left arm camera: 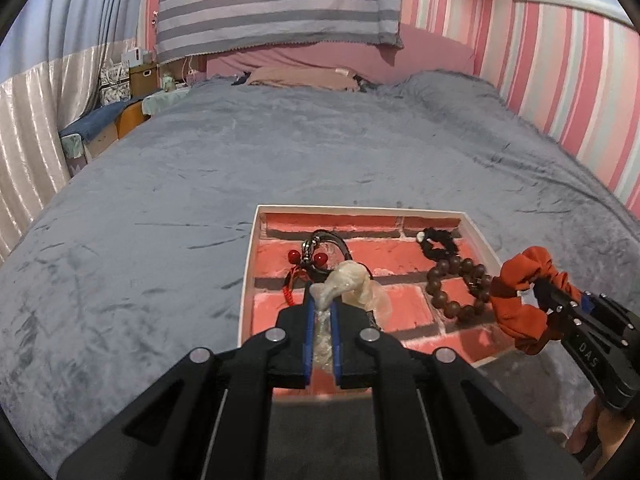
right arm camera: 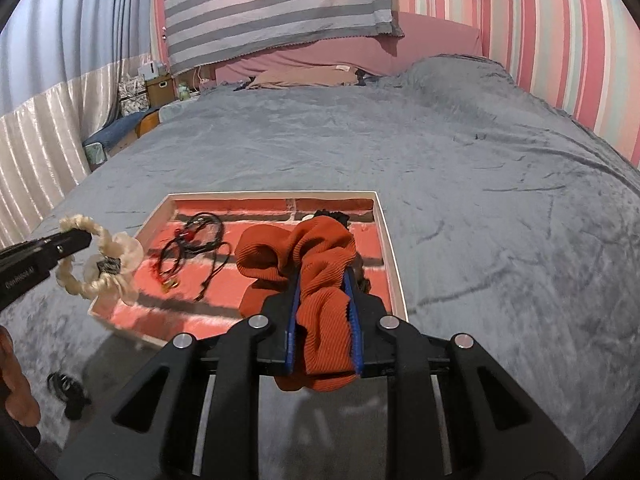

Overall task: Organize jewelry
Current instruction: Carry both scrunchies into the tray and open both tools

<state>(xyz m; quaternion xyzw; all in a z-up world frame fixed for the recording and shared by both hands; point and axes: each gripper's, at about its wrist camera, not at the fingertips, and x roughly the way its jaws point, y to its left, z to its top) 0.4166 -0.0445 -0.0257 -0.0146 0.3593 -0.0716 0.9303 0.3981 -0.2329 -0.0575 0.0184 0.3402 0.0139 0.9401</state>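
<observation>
A shallow white-rimmed tray (left arm camera: 250,264) with a red brick-pattern floor lies on the grey bed; it also shows in the right wrist view (right arm camera: 386,240). My left gripper (left arm camera: 323,300) is shut on a cream braided hair tie with a fabric flower (right arm camera: 100,264), held above the tray's near left edge. My right gripper (right arm camera: 322,280) is shut on an orange scrunchie (right arm camera: 320,264), held over the tray's near right side; the scrunchie also shows in the left wrist view (left arm camera: 520,300). In the tray lie a black cord with red beads (left arm camera: 308,258), a brown bead bracelet (left arm camera: 460,284) and a black hair tie (left arm camera: 438,244).
A small black hair tie (right arm camera: 66,394) lies on the grey blanket (right arm camera: 480,200) left of the tray's near corner. A pink pillow (right arm camera: 304,76) and striped cloth sit at the headboard. Boxes (left arm camera: 140,76) stand beside the bed at the left. A striped wall runs along the right.
</observation>
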